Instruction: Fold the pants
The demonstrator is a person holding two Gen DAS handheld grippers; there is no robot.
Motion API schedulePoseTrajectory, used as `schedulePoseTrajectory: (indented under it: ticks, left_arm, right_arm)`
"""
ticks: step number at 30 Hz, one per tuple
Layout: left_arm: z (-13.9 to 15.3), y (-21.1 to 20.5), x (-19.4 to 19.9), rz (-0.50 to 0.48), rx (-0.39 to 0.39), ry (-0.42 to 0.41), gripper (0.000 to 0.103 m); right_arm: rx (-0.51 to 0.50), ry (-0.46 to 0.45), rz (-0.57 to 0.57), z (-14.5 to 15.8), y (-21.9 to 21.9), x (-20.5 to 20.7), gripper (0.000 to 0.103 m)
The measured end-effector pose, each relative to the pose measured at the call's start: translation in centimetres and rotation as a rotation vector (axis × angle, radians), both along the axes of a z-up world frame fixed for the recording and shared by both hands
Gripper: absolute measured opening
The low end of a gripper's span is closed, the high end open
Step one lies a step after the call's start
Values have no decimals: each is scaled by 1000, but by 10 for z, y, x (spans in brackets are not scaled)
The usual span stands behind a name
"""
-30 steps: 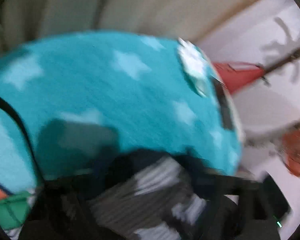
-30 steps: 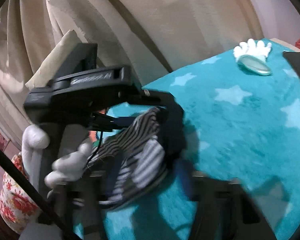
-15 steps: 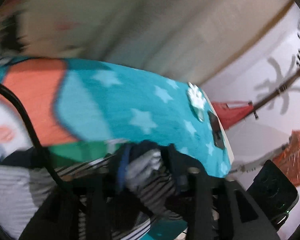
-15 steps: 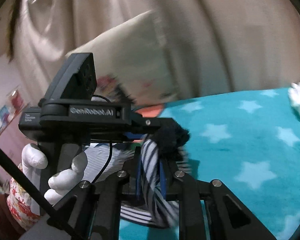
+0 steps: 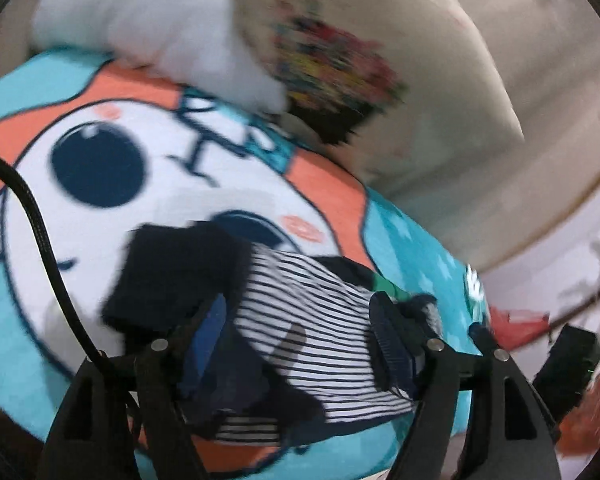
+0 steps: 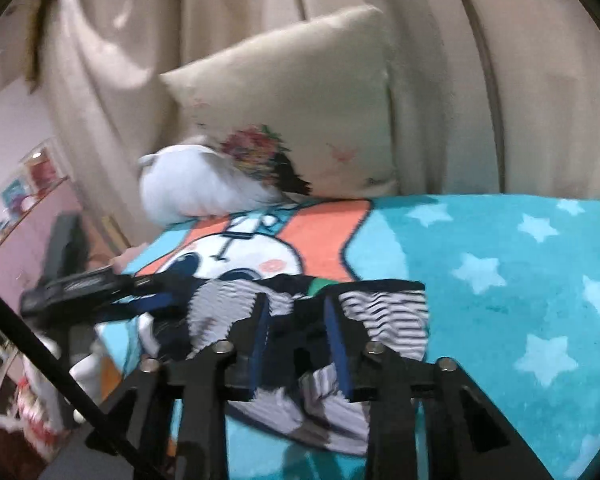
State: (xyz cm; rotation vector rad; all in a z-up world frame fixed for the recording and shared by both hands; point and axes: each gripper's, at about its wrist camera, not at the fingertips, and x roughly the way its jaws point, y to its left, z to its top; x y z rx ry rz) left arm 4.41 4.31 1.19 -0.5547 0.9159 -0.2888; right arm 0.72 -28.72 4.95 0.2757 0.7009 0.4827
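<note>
Striped pants [image 5: 312,312], white with dark lines and a navy cuff or band, lie on a teal star-patterned blanket [image 6: 500,248] printed with a large orange and white cartoon face. In the left wrist view the left gripper [image 5: 300,320] hangs over the cloth with its jaws set wide; they have just been opening, and the striped fabric lies between the blue pads without being pressed by them. The navy band bunches by the left finger and hides its tip. Motion blur smears this whole view, so the cloth's edges are hard to trace.

In the right wrist view the right gripper [image 6: 296,332] has its jaws apart by a narrow gap and they have just been opening. Dark and striped fabric sits in that gap, but blur keeps me from telling whether the pads still pinch it. The near part of the pants is cut off behind the gripper frame.

Behind the blanket a cream cushion [image 6: 292,92] leans against a beige curtain [image 6: 480,60], with a white plush toy [image 6: 192,188] just beside it, its shape blurred.
</note>
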Motion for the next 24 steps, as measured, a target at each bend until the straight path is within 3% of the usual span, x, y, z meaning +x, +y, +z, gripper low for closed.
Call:
schedulePoseTrajectory:
  ticks: [3,6,7,10,12,14,18,24]
  left_arm:
    - [0,23,-4,54,-13,-11,73]
    - [-1,42,-8,121,-7,-25,77]
    - [-4,51,-8,150,-10,-23,79]
    - [-14,70,-6,206,-27,3,79]
    - [-24,79,-3,213,-62,30,79]
    - [-34,80,2,195,-103,55,80]
    - [-43,74,8,129,-145,92,86]
    - [-45,69,17,15,-226,117,91]
  right_arm:
    - [12,98,10,-21,18,24,27]
    - [-42,223,38,-58,44,39,27]
    - [-65,225,32,-62,49,42,27]
    - [-90,156,-2,-45,53,30,27]
    - [-84,83,30,-28,60,18,37]
    - [-98,29,109,-15,82,6,67]
    - [-156,1,300,-20,147,-4,69]
    - [-266,0,428,-46,214,-12,69]
